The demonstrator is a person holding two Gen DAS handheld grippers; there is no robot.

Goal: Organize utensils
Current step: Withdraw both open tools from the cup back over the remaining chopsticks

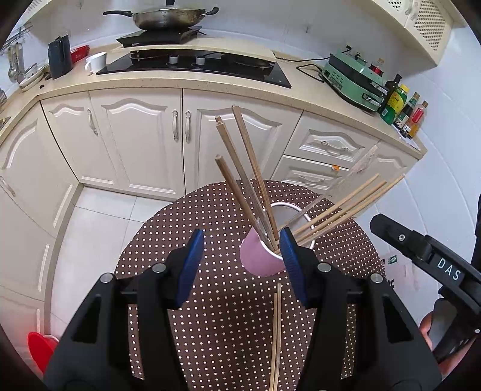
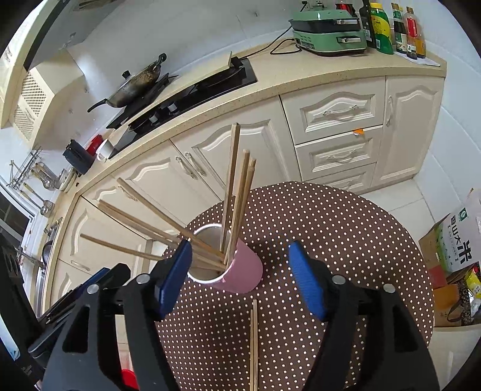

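Note:
A pink cup [image 1: 259, 258] stands on a round table with a brown dotted cloth [image 1: 210, 315]. Several wooden chopsticks [image 1: 240, 180] stick out of it, fanned apart. Two more chopsticks [image 1: 277, 337] lie on the cloth in front of the cup. My left gripper [image 1: 240, 264] is open and empty, just left of and above the cup. In the right wrist view the cup [image 2: 240, 270] with its chopsticks [image 2: 237, 195] sits between my right gripper's [image 2: 240, 276] open jaws, and the loose pair [image 2: 254, 343] lies below. The right gripper's body [image 1: 427, 258] shows at the right of the left wrist view.
Cream kitchen cabinets [image 1: 135, 144] and a counter with a stove [image 1: 195, 64], a pan [image 1: 168, 18], a white mug [image 1: 96, 61], a green appliance [image 1: 351, 79] and bottles [image 1: 402, 108] stand behind the table. Boxes and bags [image 2: 457, 264] are on the floor at right.

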